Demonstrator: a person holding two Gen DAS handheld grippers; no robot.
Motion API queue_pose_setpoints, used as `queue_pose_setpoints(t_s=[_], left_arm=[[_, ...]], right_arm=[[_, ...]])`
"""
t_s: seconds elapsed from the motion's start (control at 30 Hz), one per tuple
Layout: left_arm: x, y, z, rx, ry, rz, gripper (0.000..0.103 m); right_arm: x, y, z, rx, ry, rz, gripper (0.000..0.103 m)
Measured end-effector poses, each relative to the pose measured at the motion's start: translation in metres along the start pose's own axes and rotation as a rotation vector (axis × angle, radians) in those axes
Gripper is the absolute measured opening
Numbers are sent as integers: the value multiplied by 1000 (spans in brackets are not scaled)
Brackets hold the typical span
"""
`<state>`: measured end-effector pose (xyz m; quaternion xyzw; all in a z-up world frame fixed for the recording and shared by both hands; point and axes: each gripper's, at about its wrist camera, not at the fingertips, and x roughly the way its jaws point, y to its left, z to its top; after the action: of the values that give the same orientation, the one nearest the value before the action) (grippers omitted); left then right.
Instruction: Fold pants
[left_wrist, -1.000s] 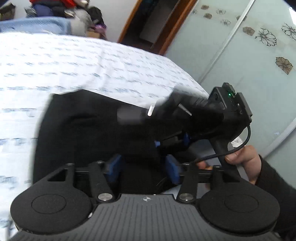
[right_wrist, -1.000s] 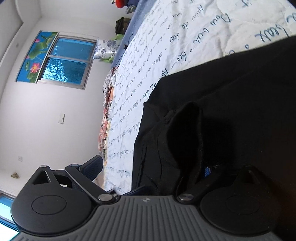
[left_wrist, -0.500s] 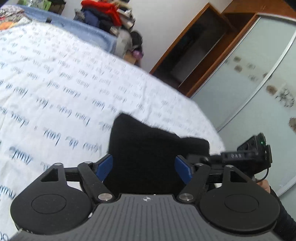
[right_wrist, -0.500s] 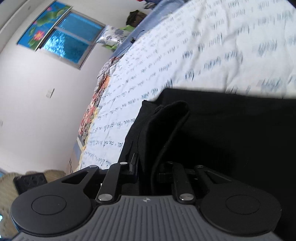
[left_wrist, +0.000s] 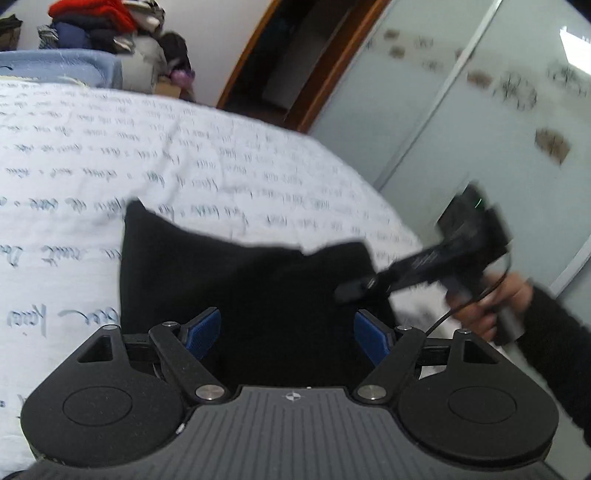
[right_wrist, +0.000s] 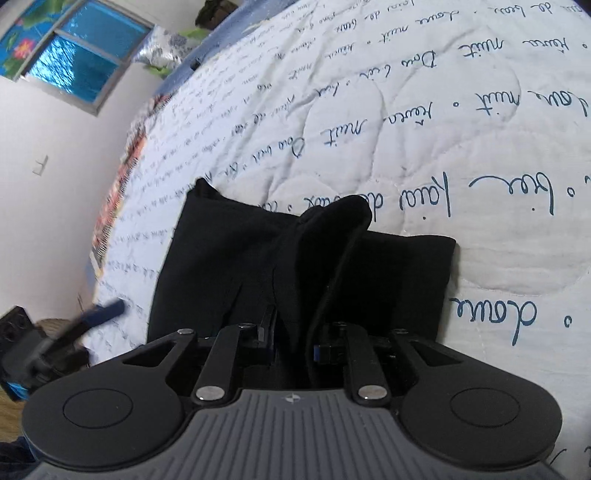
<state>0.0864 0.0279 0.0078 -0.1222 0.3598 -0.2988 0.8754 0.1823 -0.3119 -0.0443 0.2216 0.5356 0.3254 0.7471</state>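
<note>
The black pants (left_wrist: 236, 280) lie folded into a compact stack on the white quilt (left_wrist: 110, 155). My left gripper (left_wrist: 290, 334) is open with blue pads wide apart, just above the near edge of the pants, holding nothing. My right gripper (right_wrist: 293, 341) is shut on a raised fold of the pants (right_wrist: 325, 243), which stands up as a ridge above the stack. In the left wrist view the right gripper (left_wrist: 354, 290) reaches in from the right, blurred, at the stack's right edge.
The quilt (right_wrist: 424, 110) with blue handwriting covers the bed. A pile of clothes (left_wrist: 99, 22) sits beyond the far end. A wooden door frame (left_wrist: 325, 66) and frosted sliding doors (left_wrist: 480, 110) stand at right. A window (right_wrist: 74, 62) is on the far wall.
My left gripper has let go of the pants and opened, backing off. My right gripper has closed on a fold of the stack and lifted away from it.
</note>
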Motion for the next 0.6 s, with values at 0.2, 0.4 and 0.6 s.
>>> queue_pose_setpoints(t_s=[0.2, 0.4, 0.6], left_arm=[[29, 12, -17, -2, 83, -1, 83], [13, 14, -17, -20, 45, 10, 82], [-8, 12, 4, 40, -51, 89, 84]], right_arm=[[-7, -8, -1, -10, -15, -30, 19], [-27, -35, -17, 165, -154, 14, 26], [-73, -7, -57, 119, -355, 27, 35]])
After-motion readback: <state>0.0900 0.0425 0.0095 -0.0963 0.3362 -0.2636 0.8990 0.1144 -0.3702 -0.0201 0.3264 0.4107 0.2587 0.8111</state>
